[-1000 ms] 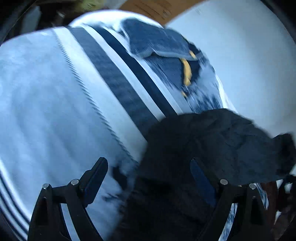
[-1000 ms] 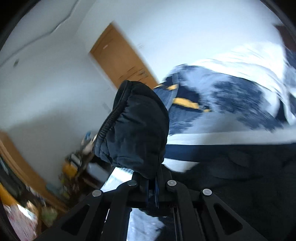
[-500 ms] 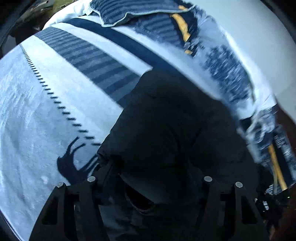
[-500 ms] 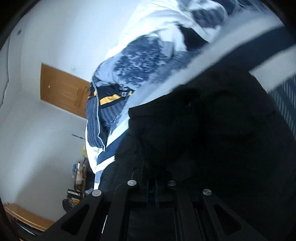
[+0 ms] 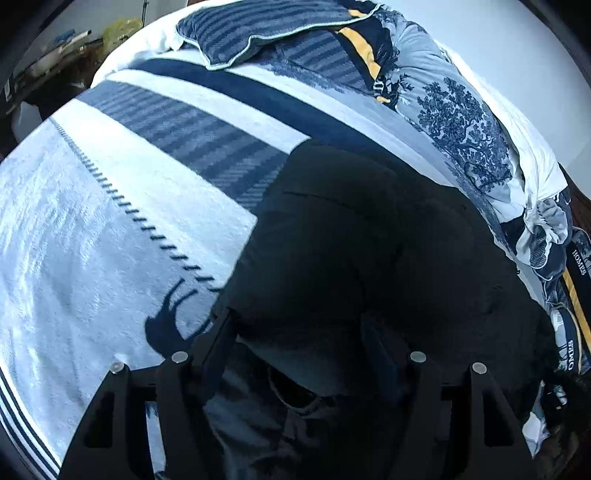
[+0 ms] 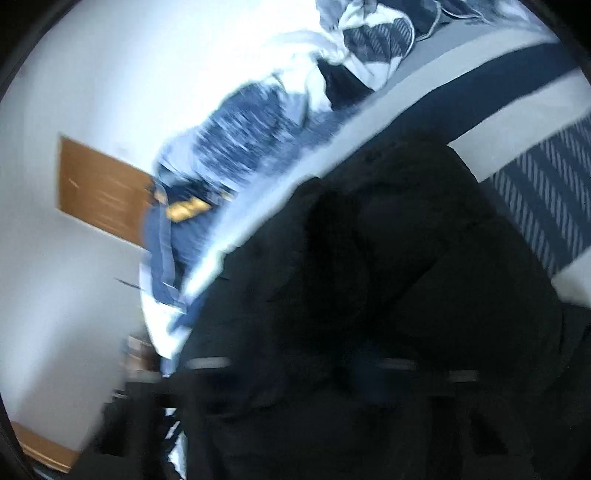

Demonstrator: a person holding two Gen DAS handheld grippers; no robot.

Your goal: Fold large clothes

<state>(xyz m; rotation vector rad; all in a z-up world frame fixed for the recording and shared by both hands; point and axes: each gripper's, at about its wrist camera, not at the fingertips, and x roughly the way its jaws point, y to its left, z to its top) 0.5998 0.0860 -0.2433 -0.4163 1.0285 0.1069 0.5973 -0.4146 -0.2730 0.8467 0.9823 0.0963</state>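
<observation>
A large black padded jacket (image 5: 369,236) lies on a bed with a white and navy striped cover (image 5: 110,206). My left gripper (image 5: 299,332) is open, its two fingers set wide around the jacket's near edge, low over the fabric. In the right wrist view the frame is blurred. The black jacket (image 6: 406,258) fills the lower half. My right gripper (image 6: 303,365) appears open, its fingers spread apart over the dark cloth, with nothing clearly between them.
A striped pillow (image 5: 266,29) and a crumpled blue tree-print duvet (image 5: 465,125) lie at the head of the bed. A wooden door (image 6: 99,188) stands in the white wall. Cluttered things (image 5: 55,48) lie beside the bed.
My right gripper carried the jacket's sleeve down onto the jacket, then its fingers spread apart. My left gripper moved over the jacket's near edge and stayed open.
</observation>
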